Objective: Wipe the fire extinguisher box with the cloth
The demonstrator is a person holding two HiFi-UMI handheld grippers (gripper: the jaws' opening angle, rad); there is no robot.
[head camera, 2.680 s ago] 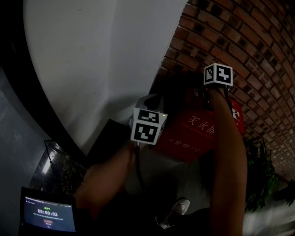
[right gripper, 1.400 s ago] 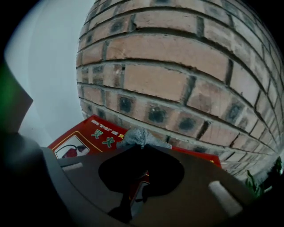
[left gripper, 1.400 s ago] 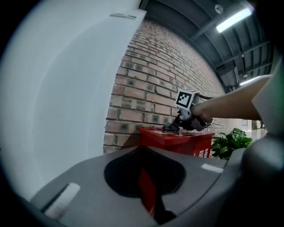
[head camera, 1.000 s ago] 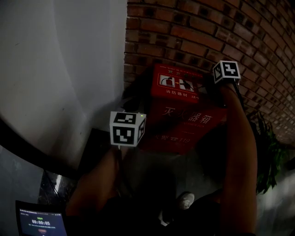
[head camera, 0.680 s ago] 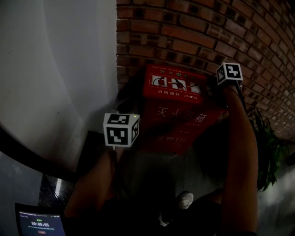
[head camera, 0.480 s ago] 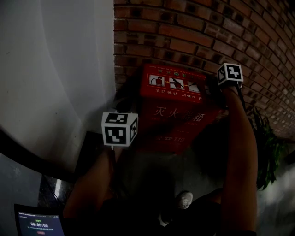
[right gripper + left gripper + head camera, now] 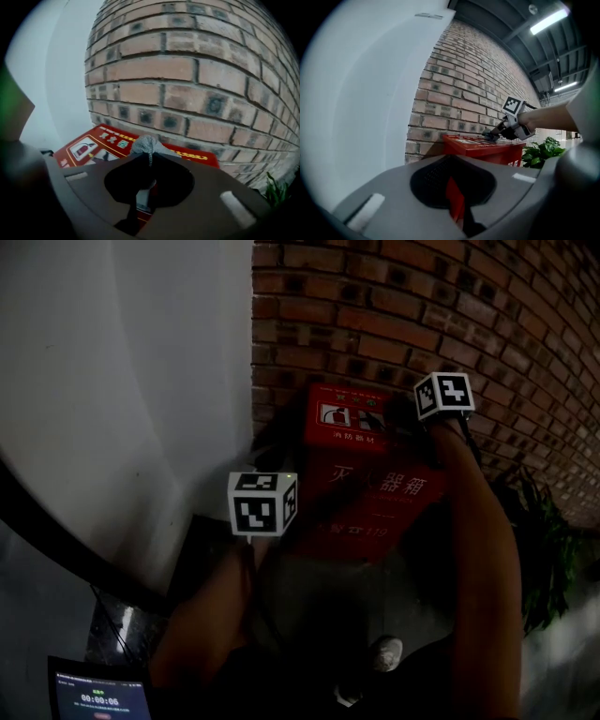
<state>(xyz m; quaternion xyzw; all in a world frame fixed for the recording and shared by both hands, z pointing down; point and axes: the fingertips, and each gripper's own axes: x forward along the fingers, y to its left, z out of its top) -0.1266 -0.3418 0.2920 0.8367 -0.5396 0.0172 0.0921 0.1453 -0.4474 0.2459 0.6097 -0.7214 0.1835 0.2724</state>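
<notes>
As the right gripper (image 7: 398, 416) pinches the small grey cloth (image 7: 146, 144) on the red metal fire extinguisher box (image 7: 375, 493) | box top stretches leftward from it, along the brick wall (image 7: 187, 70) | left gripper (image 7: 457, 211): jaws together, empty, farther off.

Can't read the small print on the box (image 7: 361, 493) in the dim head view. Shows only 1 grey tuft of the cloth (image 7: 146, 144); rest buried inside the right gripper (image 7: 145, 171). Loses the box's right side behind the forearm (image 7: 478, 549). Cuts off the screen (image 7: 98, 697) at the bottom edge.
</notes>
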